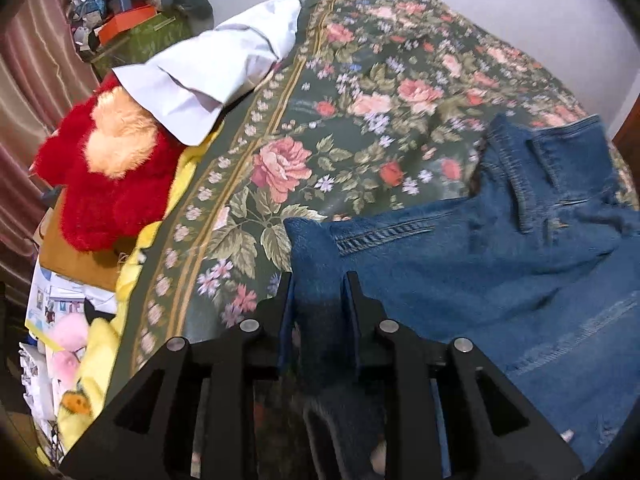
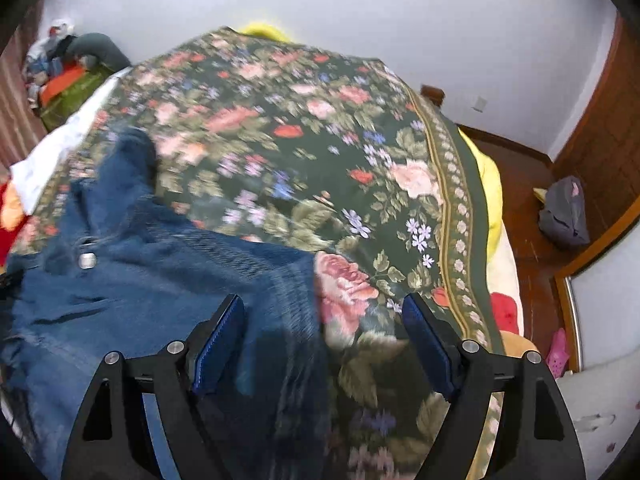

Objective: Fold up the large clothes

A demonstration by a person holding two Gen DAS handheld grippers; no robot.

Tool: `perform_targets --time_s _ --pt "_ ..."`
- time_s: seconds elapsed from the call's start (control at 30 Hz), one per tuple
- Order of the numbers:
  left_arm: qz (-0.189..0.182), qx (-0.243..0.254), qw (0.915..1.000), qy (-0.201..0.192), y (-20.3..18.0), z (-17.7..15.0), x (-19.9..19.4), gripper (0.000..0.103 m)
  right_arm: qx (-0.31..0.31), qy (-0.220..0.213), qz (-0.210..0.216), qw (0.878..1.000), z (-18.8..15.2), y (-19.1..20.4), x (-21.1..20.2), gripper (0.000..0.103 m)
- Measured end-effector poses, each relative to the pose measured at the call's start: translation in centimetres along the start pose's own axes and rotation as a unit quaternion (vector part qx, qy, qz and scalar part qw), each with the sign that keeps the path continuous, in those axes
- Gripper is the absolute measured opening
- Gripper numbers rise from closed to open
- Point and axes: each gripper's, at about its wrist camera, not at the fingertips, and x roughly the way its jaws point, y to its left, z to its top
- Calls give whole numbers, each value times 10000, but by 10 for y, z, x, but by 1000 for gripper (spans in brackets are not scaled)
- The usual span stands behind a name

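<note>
Spread across a bed against a pale wall is a dark green bedspread (image 1: 320, 128) printed with pink roses, and on it, towards the near edge, lies a pair of blue denim jeans (image 1: 480, 248). The jeans are seen with waistband and belt loops showing and a metal button visible in the right wrist view; the cloth appears doubled over on itself, so at least one fold is judged to be laid down, though the pile is loose and creased. Squaring off and further folding are judged to remain.

A corner of the denim is seen between the narrowly parted left tongs (image 1: 318, 280); whether it is pinched or being let go cannot be told. The right tongs (image 2: 322, 312) are spread wide above the denim edge and the bedspread, and nothing is gripped.

Beside the bed, a white folded cloth (image 1: 208, 76) and a red and cream plush toy (image 1: 108, 168) are seen.
</note>
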Motion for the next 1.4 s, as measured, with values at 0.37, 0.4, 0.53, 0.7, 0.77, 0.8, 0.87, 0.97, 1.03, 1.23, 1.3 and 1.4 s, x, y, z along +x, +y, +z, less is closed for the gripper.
perform_targets --time_s 0.37,0.4,0.53,0.7,0.77,0.8,0.87,0.97,1.03,1.23,1.3,1.4 --pt "-423 323 9922 -1124 -20 -23 -150 65 -52 -634 723 9954 -23 14 -149 100" --pt "-495 327 9912 -1186 -21 -27 -162 68 -30 -667 807 9945 -27 15 -160 101" --pt "-782 292 9884 -1266 -23 -47 -198 87 47 -763 1116 9908 -51 16 -202 103" --pt "-964 229 9885 -1140 -12 -85 -220 90 4 -659 1211 9905 -84 17 -223 103" --pt "-979 102 9900 -1014 -3 -105 -220 91 -28 -547 1231 9909 -103 18 -225 103" --pt "-988 46 9906 -940 1 -114 -218 91 -34 -503 1232 9911 -110 17 -224 103" --pt "-1006 -103 9922 -725 12 -137 -210 91 -30 -335 1215 9920 -129 16 -218 103" --pt "-989 -272 9942 -312 27 -170 -191 91 34 -12 1247 9922 -159 14 -205 103" --pt "-977 -460 9941 -5 37 -189 -175 91 119 235 1288 9913 -177 13 -194 103" --pt "-1175 -1278 9811 853 55 -251 -130 91 732 801 1380 9845 -230 7 -164 103" --pt "-1441 -1562 9711 1087 56 -272 -118 91 879 970 1542 9793 -241 6 -159 103" --pt "-1641 -1664 9642 1251 49 -290 -109 91 905 1015 1735 9754 -254 8 -157 98"
